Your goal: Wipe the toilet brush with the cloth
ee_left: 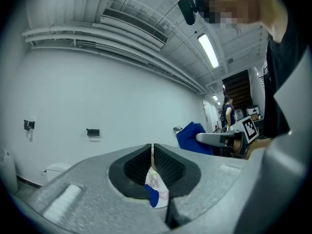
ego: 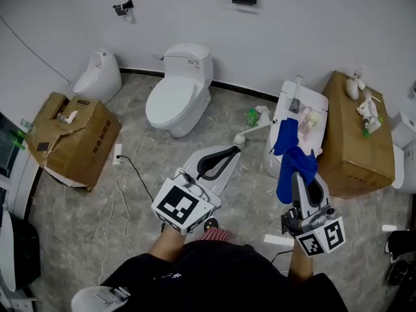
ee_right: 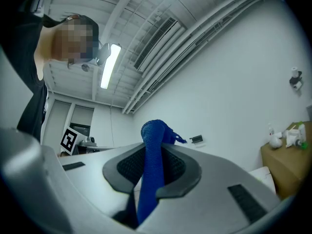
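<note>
Between the right gripper's (ee_right: 155, 155) pinching fingers the cloth (ee_right: 149, 191) hangs lengthwise; left gripper's (ee_left: 152, 151) fingers pressed together.

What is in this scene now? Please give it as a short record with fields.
place: tiled floor with a toilet and a urinal by a white wall
left gripper: shut on a thin white part, apparently the brush handle
right gripper: shut on the blue cloth, which sticks out past its jaws
brush and cloth: close together in the head view; contact cannot be told
brush: stretches from the left gripper towards the cloth
</note>
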Demonstrator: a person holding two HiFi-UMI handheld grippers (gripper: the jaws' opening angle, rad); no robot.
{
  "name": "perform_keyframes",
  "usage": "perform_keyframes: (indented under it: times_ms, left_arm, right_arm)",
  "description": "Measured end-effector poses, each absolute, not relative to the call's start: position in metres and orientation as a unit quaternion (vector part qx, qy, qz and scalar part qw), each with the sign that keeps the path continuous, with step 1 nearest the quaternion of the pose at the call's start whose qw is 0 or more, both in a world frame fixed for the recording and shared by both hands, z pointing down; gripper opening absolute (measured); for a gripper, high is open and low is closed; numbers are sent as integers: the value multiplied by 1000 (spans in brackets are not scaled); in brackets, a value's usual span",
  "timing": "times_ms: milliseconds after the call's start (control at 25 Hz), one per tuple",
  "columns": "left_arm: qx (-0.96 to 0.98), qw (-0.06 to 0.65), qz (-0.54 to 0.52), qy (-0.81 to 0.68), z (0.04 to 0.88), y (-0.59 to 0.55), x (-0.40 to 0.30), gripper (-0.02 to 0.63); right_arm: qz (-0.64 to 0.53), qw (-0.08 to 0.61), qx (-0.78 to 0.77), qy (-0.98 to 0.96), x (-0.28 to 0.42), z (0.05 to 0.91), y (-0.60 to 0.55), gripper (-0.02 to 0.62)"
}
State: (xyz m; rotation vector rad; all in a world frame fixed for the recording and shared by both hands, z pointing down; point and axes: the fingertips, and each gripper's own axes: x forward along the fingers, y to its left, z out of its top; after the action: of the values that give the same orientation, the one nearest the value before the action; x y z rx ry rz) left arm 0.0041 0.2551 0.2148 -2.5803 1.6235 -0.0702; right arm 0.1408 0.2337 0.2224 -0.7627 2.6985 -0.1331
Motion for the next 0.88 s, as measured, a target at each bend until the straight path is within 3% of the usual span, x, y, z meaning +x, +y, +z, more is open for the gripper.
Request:
perform_keyframes:
  times_ms: [880]
  left_arm:
    - [-878, 31, -12, 478, 233, 238, -67, 8]
  right_arm:
    - [-39, 154, -344, 926, 83, 235, 232, 64]
